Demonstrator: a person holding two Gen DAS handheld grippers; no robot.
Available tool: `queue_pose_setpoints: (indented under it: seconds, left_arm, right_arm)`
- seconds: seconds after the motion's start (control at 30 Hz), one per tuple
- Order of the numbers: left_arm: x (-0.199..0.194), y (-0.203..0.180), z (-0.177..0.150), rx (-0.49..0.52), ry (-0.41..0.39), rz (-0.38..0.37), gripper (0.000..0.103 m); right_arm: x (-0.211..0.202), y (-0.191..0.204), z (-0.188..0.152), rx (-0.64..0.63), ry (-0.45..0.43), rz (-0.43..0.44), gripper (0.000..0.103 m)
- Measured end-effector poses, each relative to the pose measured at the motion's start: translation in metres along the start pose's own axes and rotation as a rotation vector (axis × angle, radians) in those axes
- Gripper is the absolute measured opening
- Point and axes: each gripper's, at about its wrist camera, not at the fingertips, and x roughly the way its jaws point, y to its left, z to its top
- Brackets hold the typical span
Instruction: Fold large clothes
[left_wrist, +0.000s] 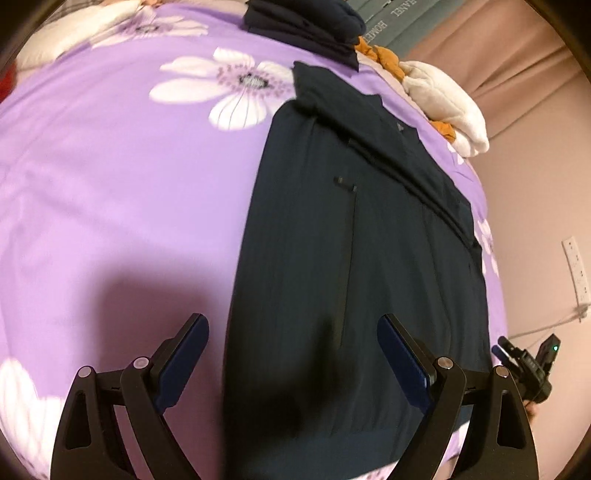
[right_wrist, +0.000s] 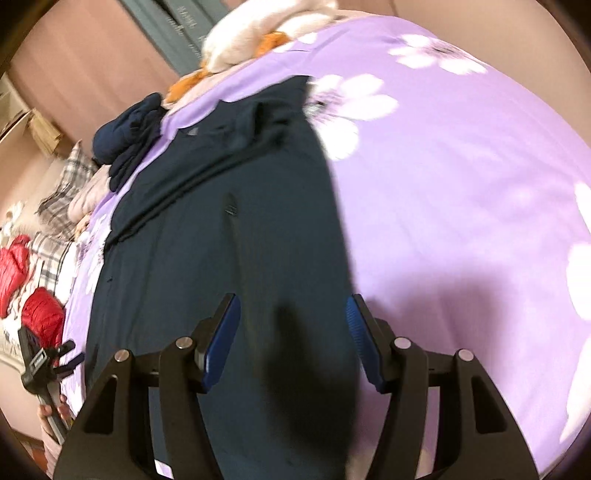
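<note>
Dark navy jacket (left_wrist: 332, 236) lies flat on the bed's purple flowered sheet (left_wrist: 110, 177), sides folded in. Left gripper (left_wrist: 293, 354) hangs above its hem, jaws wide, holding nothing. Right gripper (right_wrist: 293, 332) above the same hem, jaws parted, also empty.

Bed with purple floral sheet (left_wrist: 110, 166) carrying navy jacket (left_wrist: 314, 240) lying flat; folded navy pile (left_wrist: 306, 26) sitting at 12 o'clock.

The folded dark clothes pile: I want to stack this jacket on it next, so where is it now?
The folded dark pile sits at the bed's far end, top centre in the left wrist view, just beyond the spread navy jacket and beside the orange-and-white plush.
</note>
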Motion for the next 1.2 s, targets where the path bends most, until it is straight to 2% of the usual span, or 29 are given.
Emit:
queue_pose_setpoints:
  seconds: [0.07,0.17,0.27,0.33,0.4,0.47,0.57,0.73,1.2]
  left_arm:
    - [0.002,0.004,-0.007,-0.025,0.022,-0.055,0.092]
    - [0.001,0.005,-0.014,-0.042,0.02,-0.099,0.092]
    - [-0.001,0.006,-0.02,-0.057,0.035,-0.158,0.092]
    - [-0.003,0.008,-0.025,-0.062,0.052,-0.192,0.092]
    - [-0.005,0.012,-0.032,-0.075,0.063,-0.23,0.092]
    - [-0.008,0.017,-0.037,-0.099,0.074,-0.283,0.092]
    - [-0.01,0.02,-0.042,-0.119,0.075,-0.321,0.092]
    - [-0.007,0.017,-0.041,-0.112,0.08,-0.313,0.092]
    - [0.016,-0.005,-0.02,-0.094,0.117,-0.328,0.093]
  right_arm:
    - [-0.003,-0.012,-0.009,0.033,0.004,-0.011,0.061]
    - [0.001,-0.026,-0.025,0.11,0.035,0.028,0.061]
    - [-0.001,-0.023,-0.041,0.107,0.039,0.06,0.062]
    - [-0.003,-0.02,-0.045,0.098,0.066,0.112,0.062]
    - [-0.001,-0.018,-0.052,0.106,0.123,0.203,0.062]
    - [-0.002,-0.018,-0.058,0.101,0.131,0.223,0.061]
    - [-0.002,-0.02,-0.066,0.131,0.153,0.279,0.061]
    - [0.003,-0.016,-0.068,0.145,0.155,0.306,0.062]
    - [0.03,0.008,-0.046,0.117,0.182,0.358,0.062]
